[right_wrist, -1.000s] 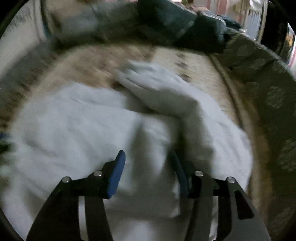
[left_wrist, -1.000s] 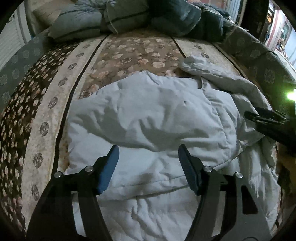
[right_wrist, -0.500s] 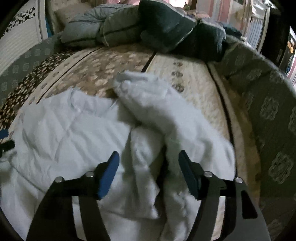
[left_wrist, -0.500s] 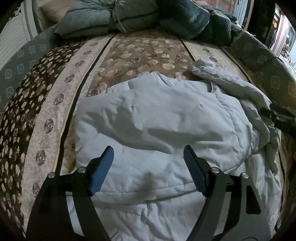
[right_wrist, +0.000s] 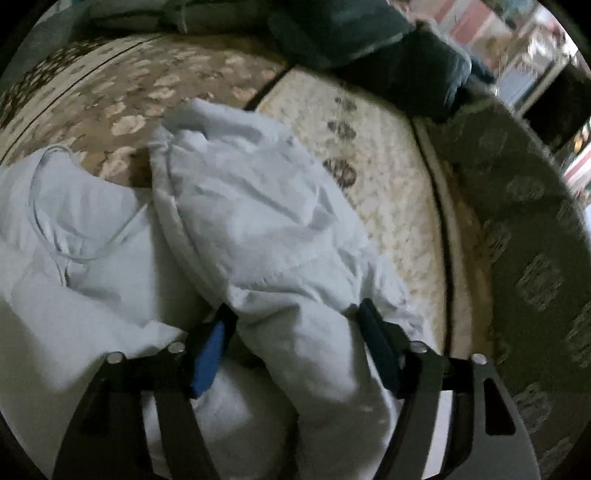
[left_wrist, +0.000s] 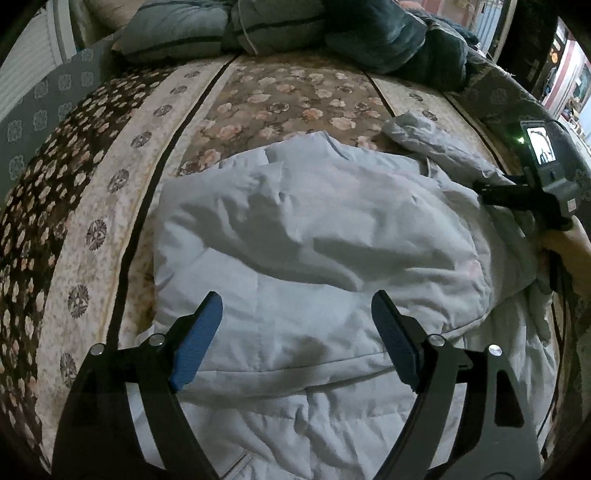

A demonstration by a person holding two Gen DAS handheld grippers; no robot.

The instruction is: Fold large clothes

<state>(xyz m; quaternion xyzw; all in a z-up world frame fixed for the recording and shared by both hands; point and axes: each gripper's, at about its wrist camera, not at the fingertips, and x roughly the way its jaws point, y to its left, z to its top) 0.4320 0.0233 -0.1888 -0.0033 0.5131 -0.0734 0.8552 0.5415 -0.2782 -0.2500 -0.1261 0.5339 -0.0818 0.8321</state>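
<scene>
A pale blue-white padded jacket lies spread on a floral bed cover, its body rumpled. My left gripper is open and empty, held above the jacket's lower middle. In the right wrist view the jacket's sleeve runs away from me over the body, and my right gripper is open with its blue pads on either side of the sleeve's thick base. The right gripper also shows in the left wrist view at the jacket's right side, with the hand that holds it.
Grey and dark teal pillows are piled at the head of the bed. A grey patterned border runs along the bed's right edge, and another runs along the left. A lit room shows at the far right.
My right gripper has moved forward and down so that the sleeve now sits between its open fingers. My left gripper has drawn back and up a little, still open.
</scene>
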